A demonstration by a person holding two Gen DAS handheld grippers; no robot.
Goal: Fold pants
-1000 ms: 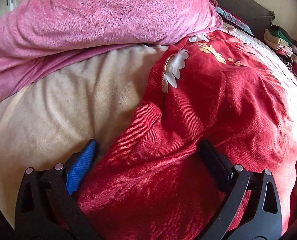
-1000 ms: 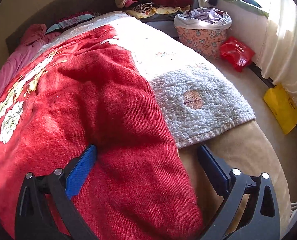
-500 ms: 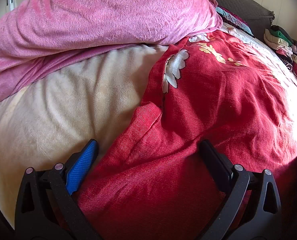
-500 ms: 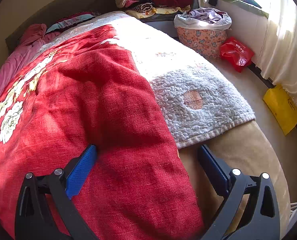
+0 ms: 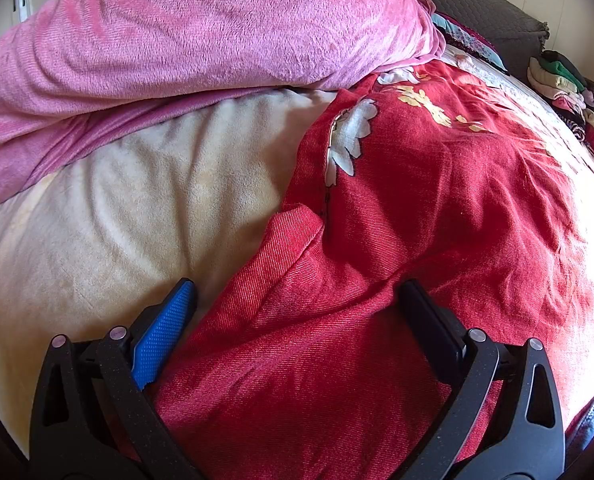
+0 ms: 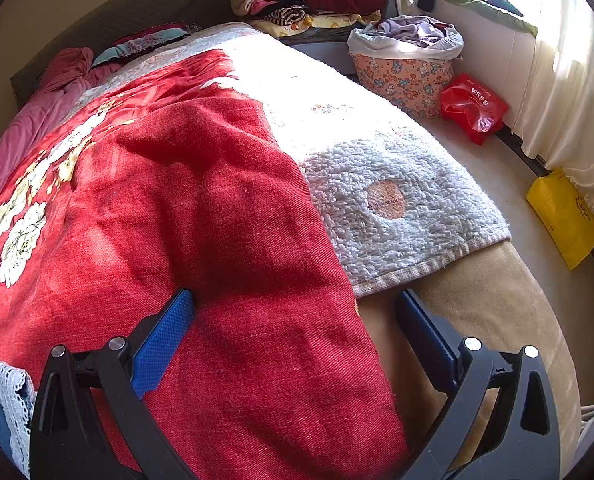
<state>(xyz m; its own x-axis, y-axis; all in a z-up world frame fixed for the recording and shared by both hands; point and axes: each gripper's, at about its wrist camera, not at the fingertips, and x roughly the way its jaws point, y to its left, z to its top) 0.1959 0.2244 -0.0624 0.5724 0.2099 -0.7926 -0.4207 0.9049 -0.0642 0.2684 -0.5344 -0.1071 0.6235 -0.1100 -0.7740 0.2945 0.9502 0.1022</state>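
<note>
The pants (image 5: 397,240), one red pair with a white and yellow flower print, lay spread across the bed, and I saw them under both of my grippers. There was one pink blanket (image 5: 177,40) bunched along the far left, one beige sheet (image 5: 117,220) bare beside the red cloth, and one pale blue towel (image 6: 397,208) with an orange spot lying just right of the pants. Beyond the bed stood one patterned basket (image 6: 405,76) heaped with laundry, one red bag (image 6: 473,108) and one yellow bag (image 6: 561,216) on the floor, and a stack of folded clothes (image 6: 309,4) near the headboard. Nothing lay on top of the pants, though a fold of their own cloth was doubled over near my left side. My left gripper (image 5: 297,300) was spread wide with nothing clamped, its blue pad over the sheet's edge and its dark pad over the red cloth. My right gripper (image 6: 297,308) was spread just as wide and empty, one pad over the pants, the other over the beige bed edge.
</note>
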